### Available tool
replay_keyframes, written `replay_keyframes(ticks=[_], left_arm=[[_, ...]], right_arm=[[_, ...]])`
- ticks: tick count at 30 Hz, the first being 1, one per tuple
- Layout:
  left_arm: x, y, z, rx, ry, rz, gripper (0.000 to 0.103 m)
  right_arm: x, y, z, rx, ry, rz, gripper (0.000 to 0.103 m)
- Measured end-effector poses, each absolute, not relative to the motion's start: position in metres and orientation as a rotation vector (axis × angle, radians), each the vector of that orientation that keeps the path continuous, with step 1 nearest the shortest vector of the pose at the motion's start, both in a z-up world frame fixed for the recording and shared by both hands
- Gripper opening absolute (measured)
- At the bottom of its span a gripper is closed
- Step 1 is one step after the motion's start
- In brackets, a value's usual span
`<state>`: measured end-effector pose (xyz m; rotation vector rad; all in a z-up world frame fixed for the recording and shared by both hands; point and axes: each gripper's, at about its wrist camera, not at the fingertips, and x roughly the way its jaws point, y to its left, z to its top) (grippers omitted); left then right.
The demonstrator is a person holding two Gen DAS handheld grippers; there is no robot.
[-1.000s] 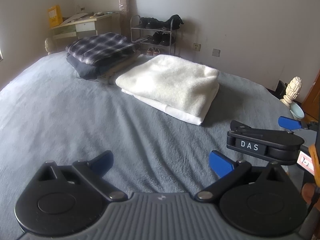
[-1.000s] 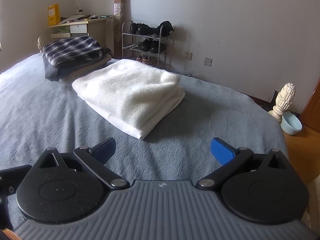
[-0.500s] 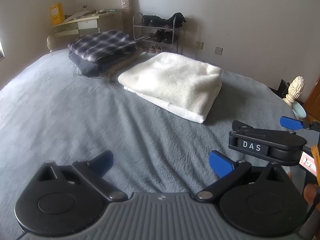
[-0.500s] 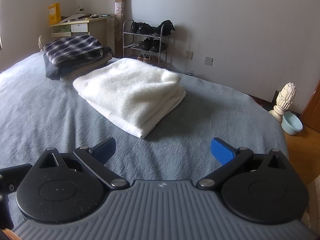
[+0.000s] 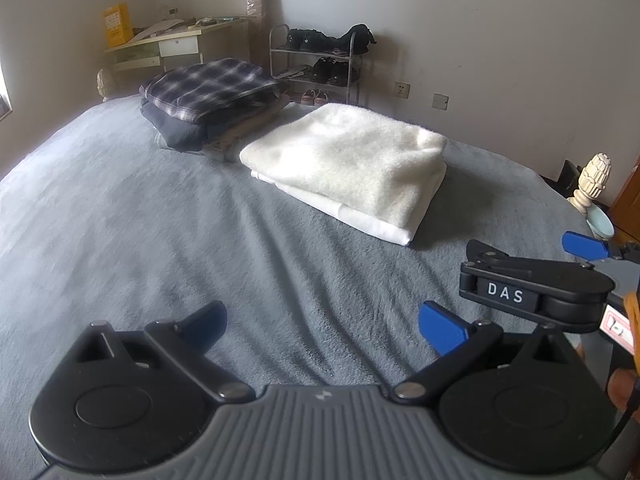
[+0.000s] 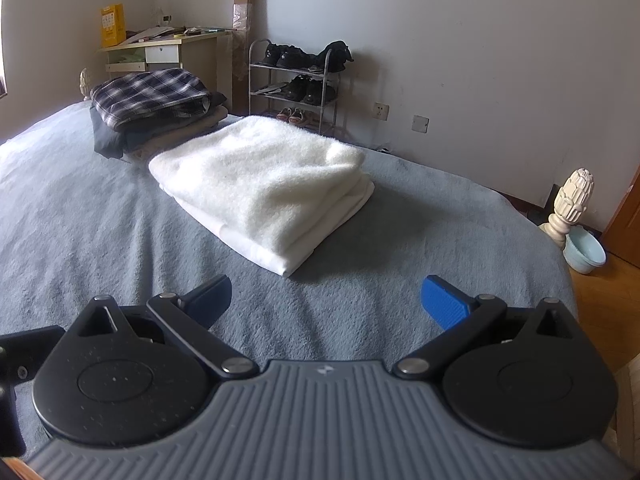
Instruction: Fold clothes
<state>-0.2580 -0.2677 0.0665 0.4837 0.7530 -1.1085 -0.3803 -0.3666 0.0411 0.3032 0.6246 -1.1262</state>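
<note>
A folded white fleecy garment point(image 5: 352, 168) point(image 6: 264, 184) lies on the grey bed cover point(image 5: 140, 240) point(image 6: 80, 232). Behind it to the left sits a stack of folded clothes with a plaid shirt point(image 5: 208, 86) point(image 6: 148, 92) on top. My left gripper point(image 5: 324, 324) hovers open over bare cover, well short of the white garment, nothing between its blue pads. My right gripper point(image 6: 326, 300) is also open and empty, just in front of the garment's near corner. The right gripper point(image 5: 552, 272) shows at the right edge of the left wrist view.
A metal shoe rack point(image 5: 320, 64) point(image 6: 296, 80) stands against the far wall, with a desk point(image 5: 168, 46) point(image 6: 160, 52) to its left. A carved bedpost finial point(image 5: 592, 180) point(image 6: 570, 204) and a pale blue bowl point(image 6: 584, 254) are off the bed's right side.
Both views have pulled back and lifted slightly; the folded clothes sit a little farther off. Both grippers stay open and empty.
</note>
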Motion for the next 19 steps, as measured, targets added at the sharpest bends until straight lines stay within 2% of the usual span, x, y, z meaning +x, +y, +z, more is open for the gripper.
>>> replay_keyframes(ticks=[19], left_arm=[[-0.2578, -0.2655, 0.0674, 0.486, 0.752, -1.109, 0.102]], right_arm=[[-0.3826, -0.3652, 0.0427, 0.302, 0.615, -1.130, 0.102]])
